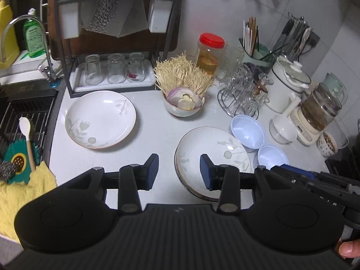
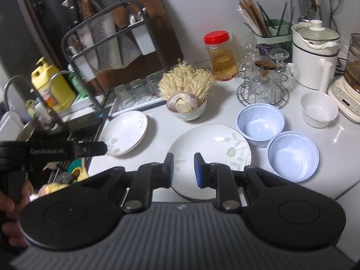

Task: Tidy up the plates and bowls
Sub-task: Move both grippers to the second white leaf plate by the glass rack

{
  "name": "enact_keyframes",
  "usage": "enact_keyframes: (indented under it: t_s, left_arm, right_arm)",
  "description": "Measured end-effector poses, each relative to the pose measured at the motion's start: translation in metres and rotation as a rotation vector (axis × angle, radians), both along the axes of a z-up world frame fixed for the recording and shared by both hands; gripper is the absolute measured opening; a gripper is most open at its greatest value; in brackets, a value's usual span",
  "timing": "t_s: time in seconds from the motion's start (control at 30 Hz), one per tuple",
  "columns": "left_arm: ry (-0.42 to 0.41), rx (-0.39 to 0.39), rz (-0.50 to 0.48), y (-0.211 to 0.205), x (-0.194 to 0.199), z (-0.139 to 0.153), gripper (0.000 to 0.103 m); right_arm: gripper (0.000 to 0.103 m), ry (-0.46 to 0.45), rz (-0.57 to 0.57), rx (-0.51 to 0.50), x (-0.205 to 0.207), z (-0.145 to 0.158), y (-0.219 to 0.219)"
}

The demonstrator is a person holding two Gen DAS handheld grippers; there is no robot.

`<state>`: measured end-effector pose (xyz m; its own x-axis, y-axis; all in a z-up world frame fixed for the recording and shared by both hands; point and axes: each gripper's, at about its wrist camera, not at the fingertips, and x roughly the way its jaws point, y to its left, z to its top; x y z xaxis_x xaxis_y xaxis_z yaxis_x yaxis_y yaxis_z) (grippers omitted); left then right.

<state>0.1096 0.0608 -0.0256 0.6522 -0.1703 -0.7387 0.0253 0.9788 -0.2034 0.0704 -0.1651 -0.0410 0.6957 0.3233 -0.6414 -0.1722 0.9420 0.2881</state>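
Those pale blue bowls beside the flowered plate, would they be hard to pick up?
The two blue bowls look thin and plastic, so probably light and not fragile. Their glossy walls may slip between the pads. If pushed, they would likely slide on the smooth white counter rather than tip.

A home kitchen: beside the sink (image 1: 24, 121) with its faucet (image 1: 24, 36) stands a dish rack (image 1: 112, 45) holding knives, upturned glasses (image 1: 114, 69), chopsticks (image 1: 250, 36) farther along.

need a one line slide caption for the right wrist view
Open right claw poised over a floral plate, two blue bowls to its right, second plate by the sink.
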Motion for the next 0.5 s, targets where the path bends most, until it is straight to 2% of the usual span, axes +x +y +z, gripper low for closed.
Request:
enact_keyframes:
  t_s: [0.23,0.5]
  left_arm:
    - [0.018,0.027,0.079,-0.016,-0.026,0.000,0.049]
    - [0.020,0.040,0.140,-0.009,-0.045,0.001,0.049]
  right_arm:
    - [0.023,-0.002,0.096,-0.003,-0.010,-0.002,-0.012]
    - [0.023,0.000,0.164,0.013,-0.014,-0.004,-0.007]
